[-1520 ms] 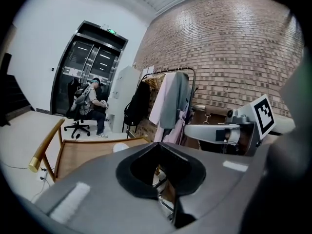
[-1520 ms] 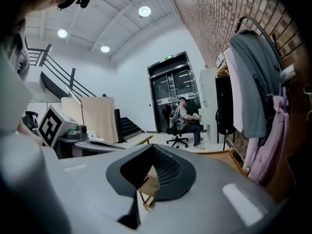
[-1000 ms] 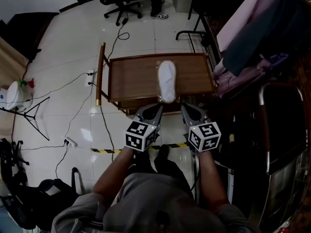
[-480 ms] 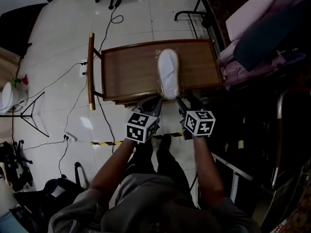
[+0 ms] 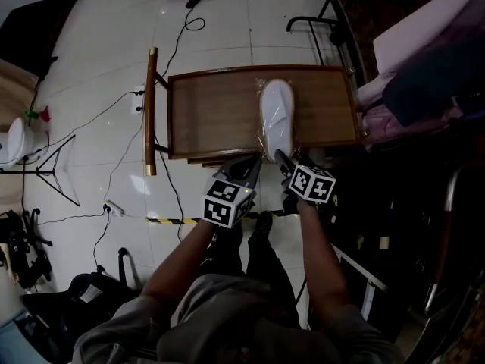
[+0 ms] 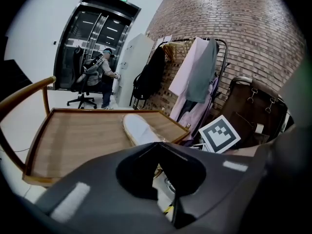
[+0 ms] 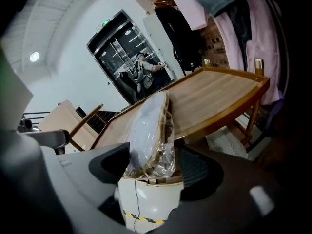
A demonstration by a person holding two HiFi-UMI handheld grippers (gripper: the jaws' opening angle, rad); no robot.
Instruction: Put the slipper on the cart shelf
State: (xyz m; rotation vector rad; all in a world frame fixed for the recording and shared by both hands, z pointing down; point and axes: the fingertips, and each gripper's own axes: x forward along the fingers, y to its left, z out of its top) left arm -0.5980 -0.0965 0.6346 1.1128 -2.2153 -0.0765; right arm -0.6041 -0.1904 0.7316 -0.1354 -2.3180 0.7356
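A white slipper in clear plastic wrap lies lengthwise on the wooden cart shelf, its heel end at the near edge. My right gripper sits at that heel. In the right gripper view the wrapped heel lies between the jaws of the right gripper; they have just been opening and the pads stand clear of it. My left gripper hovers just left of the heel, shut and empty. The left gripper view shows its jaws meeting at the tip, with the slipper ahead on the shelf.
A curved wooden handle stands at the cart's left end. Hanging clothes on a rack crowd its right end. Cables, a tripod and yellow-black tape lie on the white floor. A person stands at the far doorway.
Both grippers have come down toward the cart's near edge. The right one has rolled and its jaws have opened at the slipper's heel. The slipper stays on the shelf.
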